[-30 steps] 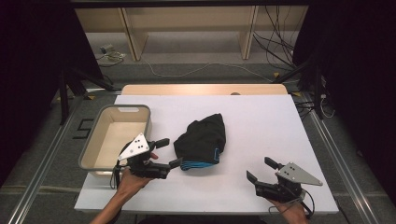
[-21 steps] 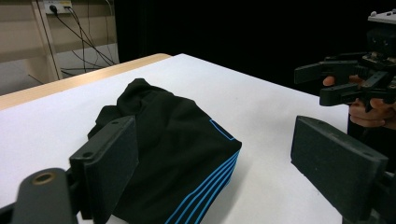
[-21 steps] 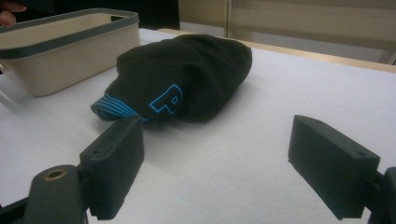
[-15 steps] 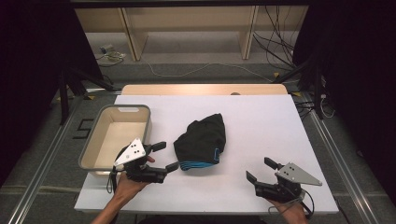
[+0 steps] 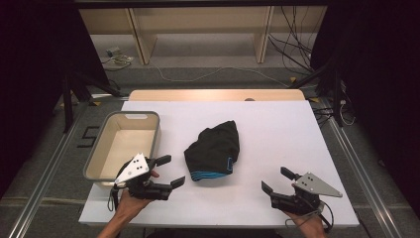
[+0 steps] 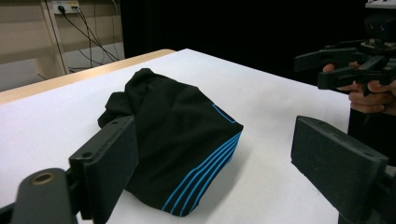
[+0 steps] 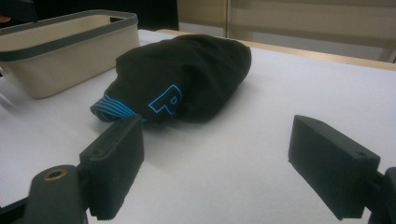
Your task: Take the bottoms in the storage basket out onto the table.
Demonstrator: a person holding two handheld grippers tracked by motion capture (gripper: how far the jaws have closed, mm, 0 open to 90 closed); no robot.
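Near the table's middle lies the black garment (image 5: 214, 151), bunched, its blue-striped hem toward the near edge. At its eight o'clock the left gripper (image 5: 167, 171) hovers just beside the hem with jaws spread wide and nothing between them; the beige bin (image 5: 98, 153) stands at the garment's nine o'clock, hard by that hand. At four o'clock, well apart, the right gripper (image 5: 275, 180) also stands wide and empty, with bare white table (image 5: 277, 129) between it and the cloth.

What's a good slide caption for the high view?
Open left gripper nears a folded black garment beside a beige bin; open right gripper waits.
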